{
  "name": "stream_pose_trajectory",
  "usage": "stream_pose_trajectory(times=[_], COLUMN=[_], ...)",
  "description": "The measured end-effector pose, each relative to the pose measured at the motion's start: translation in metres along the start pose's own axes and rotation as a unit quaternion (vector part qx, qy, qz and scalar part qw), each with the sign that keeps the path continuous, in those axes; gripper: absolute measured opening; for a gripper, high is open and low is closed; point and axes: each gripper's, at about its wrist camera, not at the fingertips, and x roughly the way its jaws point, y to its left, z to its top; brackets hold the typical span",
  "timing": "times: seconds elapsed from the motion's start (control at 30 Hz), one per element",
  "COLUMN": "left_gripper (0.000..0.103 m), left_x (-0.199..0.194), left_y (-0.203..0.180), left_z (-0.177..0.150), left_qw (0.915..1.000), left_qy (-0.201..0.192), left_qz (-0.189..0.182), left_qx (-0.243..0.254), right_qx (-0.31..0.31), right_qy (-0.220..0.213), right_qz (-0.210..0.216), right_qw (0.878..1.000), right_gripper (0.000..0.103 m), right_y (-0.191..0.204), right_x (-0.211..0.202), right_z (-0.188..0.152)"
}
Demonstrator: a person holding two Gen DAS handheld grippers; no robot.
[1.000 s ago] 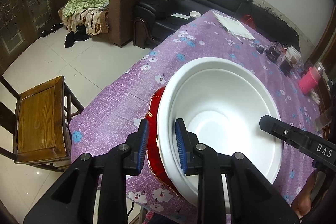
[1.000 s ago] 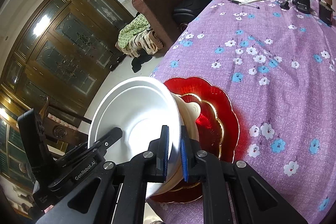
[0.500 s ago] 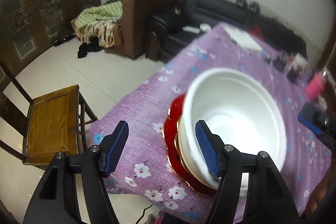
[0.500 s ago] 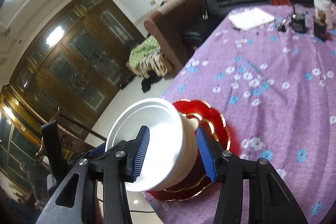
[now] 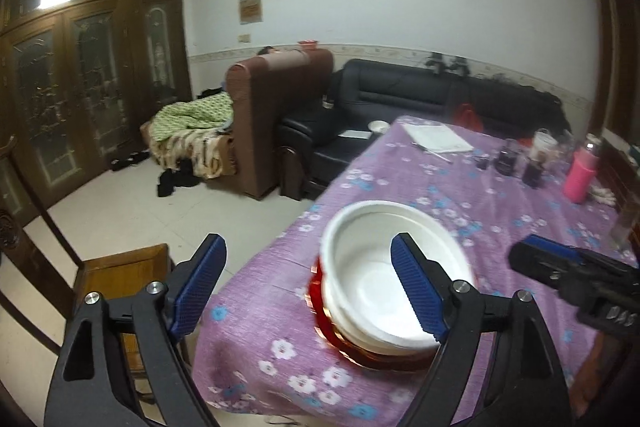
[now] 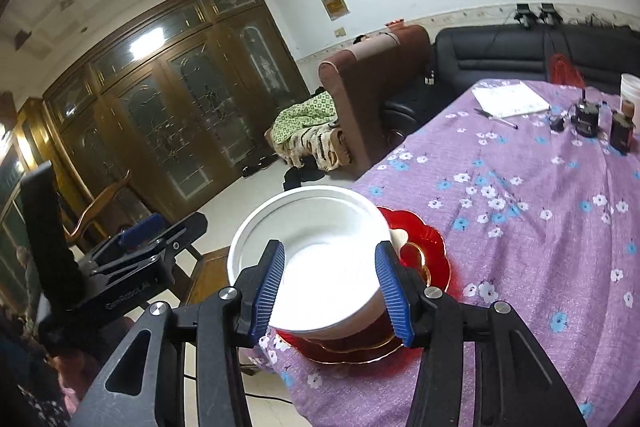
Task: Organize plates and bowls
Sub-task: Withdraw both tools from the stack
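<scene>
Surface (image 5: 500, 195) has floral purple cloth. Far end: notepad (image 5: 438, 139), pen (image 6: 496, 118), pink bottle (image 5: 581, 173), dark jars (image 5: 532, 173). Beyond: black sofa (image 5: 420, 95), brown armchair (image 5: 276, 107), wooden chair (image 5: 120, 275).

1. The bowl (image 5: 384, 279) sits on a stack of plates (image 6: 424, 247) near the table's (image 5: 480, 195) near corner.
2. Beyond the bowl, at the table's far end, lies a sheet of paper (image 5: 436, 138), with a pen (image 5: 434, 153) just beside it on the bowl's side.
3. Right of the paper stand small jars (image 5: 534, 163) and a bottle (image 5: 580, 173).
4. Left of the bowl, off the table, stands a wooden chair (image 5: 120, 275).
5. Behind the table's far end is a sofa (image 5: 404, 95); left of the sofa, an armchair (image 5: 276, 115).
6. The left gripper (image 5: 308, 287) hangs above the bowl's near-left side; the right gripper (image 6: 330, 285) above its near side.
</scene>
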Motion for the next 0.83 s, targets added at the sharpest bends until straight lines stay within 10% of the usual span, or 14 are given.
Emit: stream_pose_trajectory(times=[0.83], left_gripper=[0.103], left_x=[0.002], left_y=[-0.012], left_z=[0.003], left_qw=[0.9991], left_qy=[0.021], left_qz=[-0.006], left_qx=[-0.037], right_qx=[0.048], right_qy=[0.005], right_qz=[0.029], right_qw=[0.998], right_gripper=[0.05], right_y=[-0.013], right_x=[0.0], right_z=[0.003])
